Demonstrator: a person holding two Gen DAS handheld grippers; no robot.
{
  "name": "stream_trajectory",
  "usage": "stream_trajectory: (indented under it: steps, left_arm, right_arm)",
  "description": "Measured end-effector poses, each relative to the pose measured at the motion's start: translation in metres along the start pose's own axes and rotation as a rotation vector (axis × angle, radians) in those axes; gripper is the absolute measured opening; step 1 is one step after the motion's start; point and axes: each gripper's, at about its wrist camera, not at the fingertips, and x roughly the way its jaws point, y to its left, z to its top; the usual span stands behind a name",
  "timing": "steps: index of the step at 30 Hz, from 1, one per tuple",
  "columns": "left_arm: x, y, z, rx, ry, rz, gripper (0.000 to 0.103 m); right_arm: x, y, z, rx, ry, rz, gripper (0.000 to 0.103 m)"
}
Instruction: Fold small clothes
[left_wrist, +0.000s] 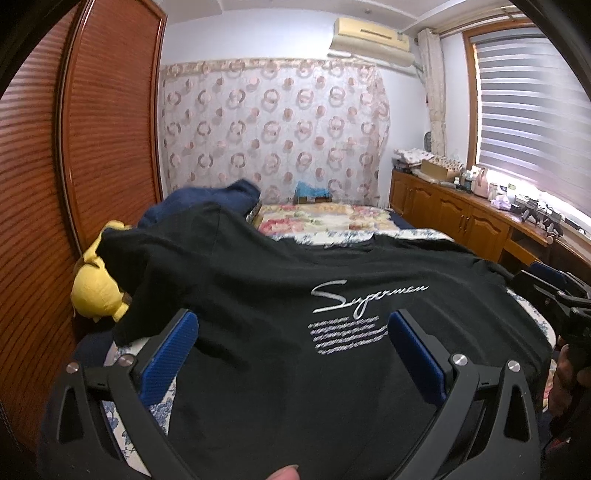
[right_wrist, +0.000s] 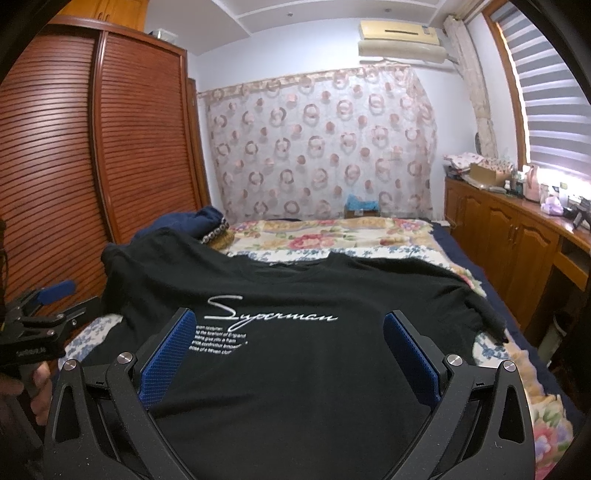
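A black T-shirt (left_wrist: 266, 280) with white "Superman" script lies spread front-up on the bed, neck toward the far end; it also shows in the right wrist view (right_wrist: 303, 291). My left gripper (left_wrist: 291, 325) is open, its blue pads wide apart above the shirt's lower left part. My right gripper (right_wrist: 288, 325) is open above the shirt's lower middle, holding nothing. The left gripper also appears at the left edge of the right wrist view (right_wrist: 40, 306), and the right gripper at the right edge of the left wrist view (left_wrist: 554, 295).
The bed has a floral cover (right_wrist: 332, 229). A yellow plush toy (left_wrist: 96, 284) and a dark blue garment (left_wrist: 207, 199) lie by the shirt's left sleeve. A wooden louvered wardrobe (right_wrist: 74, 147) stands left, a wooden cabinet (right_wrist: 517, 236) with clutter right.
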Motion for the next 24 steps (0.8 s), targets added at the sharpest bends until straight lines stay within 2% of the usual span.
stream_trajectory:
  steps: [7,17,24]
  left_arm:
    - [0.02,0.036,-0.006,-0.028,0.052,0.052,0.103]
    - [0.027,0.107,-0.009,-0.079,0.073,0.108,0.103]
    - [0.038,0.15,-0.006,-0.123,0.115,0.111,0.101]
  right_arm:
    - [0.03,0.007,-0.007,-0.03,0.05,0.047,0.103]
    - [0.065,0.022,-0.016,-0.127,0.149,0.117,0.103]
    - [0.083,0.025,-0.018,-0.167,0.202,0.136,0.103]
